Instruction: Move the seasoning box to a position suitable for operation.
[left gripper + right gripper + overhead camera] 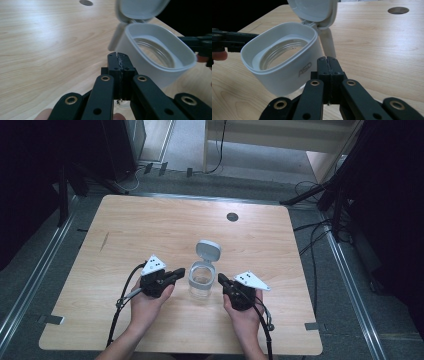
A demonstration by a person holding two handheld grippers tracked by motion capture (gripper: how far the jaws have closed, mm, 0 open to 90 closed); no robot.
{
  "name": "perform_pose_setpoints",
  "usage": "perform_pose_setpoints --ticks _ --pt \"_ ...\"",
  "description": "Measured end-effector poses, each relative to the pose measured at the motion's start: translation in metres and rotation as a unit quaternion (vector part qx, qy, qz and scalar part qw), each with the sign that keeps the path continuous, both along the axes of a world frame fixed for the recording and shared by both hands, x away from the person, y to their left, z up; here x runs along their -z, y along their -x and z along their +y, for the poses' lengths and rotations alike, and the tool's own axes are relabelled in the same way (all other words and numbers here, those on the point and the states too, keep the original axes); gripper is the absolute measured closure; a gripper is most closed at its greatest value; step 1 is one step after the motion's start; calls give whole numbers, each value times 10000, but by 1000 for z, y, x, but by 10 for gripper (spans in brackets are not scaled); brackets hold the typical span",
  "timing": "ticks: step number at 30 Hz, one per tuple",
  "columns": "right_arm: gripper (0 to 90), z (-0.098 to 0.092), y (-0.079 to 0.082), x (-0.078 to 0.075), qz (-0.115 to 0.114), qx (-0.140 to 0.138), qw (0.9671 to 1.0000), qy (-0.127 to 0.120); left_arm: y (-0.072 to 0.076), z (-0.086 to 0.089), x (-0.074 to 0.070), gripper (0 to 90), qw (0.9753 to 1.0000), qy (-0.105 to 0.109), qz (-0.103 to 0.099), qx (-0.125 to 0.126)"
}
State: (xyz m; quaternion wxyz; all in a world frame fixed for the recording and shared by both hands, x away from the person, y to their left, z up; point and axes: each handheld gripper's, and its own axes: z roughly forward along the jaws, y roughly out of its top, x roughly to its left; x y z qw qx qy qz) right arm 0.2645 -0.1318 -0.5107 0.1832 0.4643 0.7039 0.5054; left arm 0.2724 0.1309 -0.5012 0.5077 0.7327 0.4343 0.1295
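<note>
A clear jar with a white collar [201, 279] stands near the table's front middle, its hinged white lid [208, 250] flipped open and upright behind the mouth. My left gripper [181, 272] is just left of the jar, jaws pressed together with nothing between them, tips close to the collar [160, 58]. My right gripper [220, 279] is just right of the jar, also shut and empty, its tips [328, 61] next to the collar [284, 60]. The jar looks empty inside. Whether either tip touches the collar is unclear.
The wooden table [150, 220] has a round cable hole [232, 217] at the back middle. Cables trail from both grippers toward the front edge. Grey floor, metal rails and dark stands surround the table.
</note>
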Motion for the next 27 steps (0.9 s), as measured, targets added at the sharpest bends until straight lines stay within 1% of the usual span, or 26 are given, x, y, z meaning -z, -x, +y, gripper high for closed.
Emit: perform_pose_setpoints --ticks 1,2,3,4,6,8,10,13,16,17,18,19,20,21,22,23,24,25,26,27 --pt "900 0 0 0 0 0 10000 0 0 0 0 900 10000 0 0 0" --pt "900 3 0 0 37 -5 10000 -11 4 -6 -1 900 9999 -88 -32 83" --pt "900 3 0 0 37 -5 10000 -11 4 -6 -1 900 9999 -88 -32 83" --pt "900 5 -1 1 14 -19 10000 -17 6 -9 -1 900 9998 -154 -50 106" --pt "900 5 -3 1 11 36 10000 -34 8 -10 -1 900 9998 -171 -40 130" --pt "900 5 -6 2 43 40 10000 -73 9 -11 -1 900 9997 -193 -44 160" --pt "900 5 -9 1 28 35 10000 -54 11 -12 -2 900 9996 -226 -58 185" --pt "900 5 -13 1 27 14 10000 -20 11 -11 -1 900 9996 -199 -46 186" --pt "900 5 -17 1 47 -49 10000 -40 10 -10 -1 897 9997 -154 -16 203" --pt "900 5 -17 0 69 -64 10000 -33 8 -6 2 866 9998 -57 52 182" --pt "900 5 -17 0 69 -64 10000 -33 8 -6 2 812 9998 -57 52 182" --pt "900 5 -18 0 44 -80 10000 -11 8 -2 4 812 9999 -27 29 150" --pt "900 3 -20 -1 38 -51 10000 18 8 11 11 615 9999 92 -124 2" --pt "900 1 -21 -1 53 -33 10000 24 9 20 15 533 9997 148 -153 -120" --pt "900 1 -21 -1 53 -33 10000 24 9 20 15 445 9997 148 -153 -120" --pt "900 -2 -23 -3 65 -8 10000 42 11 38 22 370 9991 129 -73 -386" --pt "900 -4 -24 -3 73 2 10000 46 13 52 27 339 9982 74 -46 -585" --pt "900 -7 -26 -4 63 7 10000 53 14 65 30 306 9973 62 -33 -726" --pt "900 -7 -26 -4 63 7 10000 53 14 65 30 273 9973 62 -33 -726" --pt "900 -10 -29 -7 59 32 10000 64 17 93 35 241 9950 114 -8 -993"
